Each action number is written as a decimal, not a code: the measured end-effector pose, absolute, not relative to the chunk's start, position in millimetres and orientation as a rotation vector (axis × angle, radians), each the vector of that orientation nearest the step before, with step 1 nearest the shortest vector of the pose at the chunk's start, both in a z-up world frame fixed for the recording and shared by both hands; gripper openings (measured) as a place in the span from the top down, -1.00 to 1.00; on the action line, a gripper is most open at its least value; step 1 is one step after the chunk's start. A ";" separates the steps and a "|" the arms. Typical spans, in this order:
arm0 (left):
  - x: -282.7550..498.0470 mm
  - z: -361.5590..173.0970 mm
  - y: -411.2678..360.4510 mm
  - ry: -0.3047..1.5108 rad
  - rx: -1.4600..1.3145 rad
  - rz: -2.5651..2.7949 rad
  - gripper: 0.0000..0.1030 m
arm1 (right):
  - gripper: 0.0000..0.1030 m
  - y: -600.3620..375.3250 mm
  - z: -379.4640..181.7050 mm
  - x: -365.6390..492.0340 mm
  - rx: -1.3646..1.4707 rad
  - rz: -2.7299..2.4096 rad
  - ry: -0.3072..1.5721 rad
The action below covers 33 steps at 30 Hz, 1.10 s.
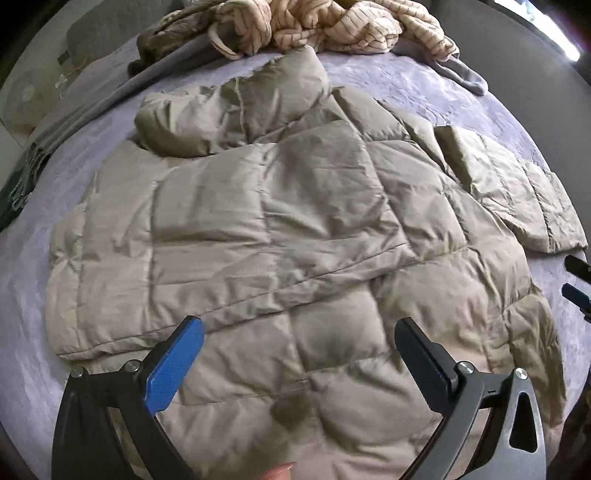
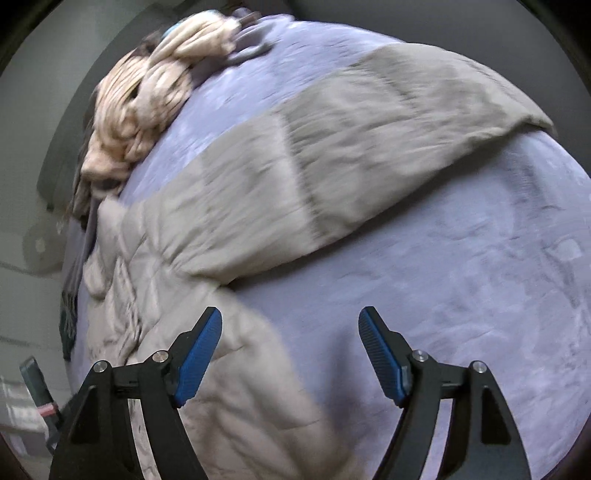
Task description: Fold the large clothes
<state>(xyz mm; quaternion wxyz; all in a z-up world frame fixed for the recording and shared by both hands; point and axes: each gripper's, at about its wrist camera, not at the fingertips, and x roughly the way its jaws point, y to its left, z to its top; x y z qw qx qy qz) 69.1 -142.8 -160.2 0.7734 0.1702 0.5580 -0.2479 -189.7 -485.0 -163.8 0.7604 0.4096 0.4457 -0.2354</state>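
Left gripper point(image 1: 299, 345) hovers wide open over beige puffer jacket point(image 1: 280, 229).

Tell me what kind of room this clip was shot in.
Most likely a bedroom: the beige puffer jacket lies spread on a bed covered with a lavender blanket, with a heap of striped cream clothing and a grey fringed scarf at the far edge.

Both grippers are being held pointed steeply downward: left gripper point(image 1: 299, 332) and right gripper point(image 2: 290, 325), jaws spread wide, nothing gripped.
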 end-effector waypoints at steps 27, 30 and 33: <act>59.8 -156.5 -197.7 1.247 0.286 -0.547 -1.00 | -0.99 -665.3 -191.3 -228.0 1.514 -0.543 0.402; 65.6 -152.6 -185.9 1.242 0.266 -0.525 -1.00 | -0.25 -668.4 -193.5 -218.9 1.561 -0.504 0.400; 72.8 -149.9 -174.6 1.239 0.242 -0.496 -1.00 | 0.86 -667.6 -195.9 -209.5 1.585 -0.480 0.446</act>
